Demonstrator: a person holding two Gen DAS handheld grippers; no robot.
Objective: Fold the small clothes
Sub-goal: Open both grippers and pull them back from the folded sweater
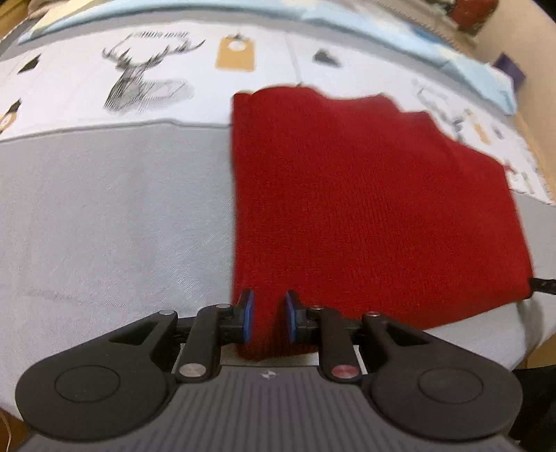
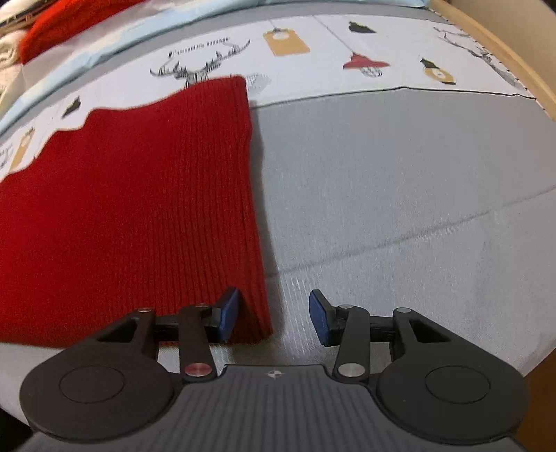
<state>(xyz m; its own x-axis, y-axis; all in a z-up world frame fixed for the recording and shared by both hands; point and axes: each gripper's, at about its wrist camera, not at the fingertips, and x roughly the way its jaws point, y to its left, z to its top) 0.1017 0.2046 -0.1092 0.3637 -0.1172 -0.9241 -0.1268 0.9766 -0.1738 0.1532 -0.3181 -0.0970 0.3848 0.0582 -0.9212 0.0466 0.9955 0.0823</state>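
Surface: bed (image 1: 104, 215) under a grey sheet; a printed white band runs along its far side, with a deer head (image 1: 146, 73), yellow tags and small lamps.
Far edge: pale blue bedding (image 1: 399, 38) lies along the far side, beyond the printed band.
Room: a wooden bed frame (image 2: 500, 48) shows past the right edge in the right wrist view; a second red item (image 2: 66, 24), blurred, sits beyond the far left corner there.
Containers: cannot make out any.
Task item: red knit garment (image 1: 365, 194), ribbed, spread flat on the grey sheet; its far edge is stepped and overlaps the printed band, its near edge lies close to the bed's near edge.
Left gripper (image 1: 269, 320): pointed steeply down at the garment's near left corner; blue pads (image 1: 247, 318) stand narrowly apart with a strip of red knit between them; whether they pinch it or have let go, cannot tell.
Right gripper (image 2: 274, 316): pointed steeply down at the garment's near right corner; released, jaws wide, left pad (image 2: 229, 313) over the knit, right pad over bare grey sheet, the garment's right edge lying between them, not squeezed.
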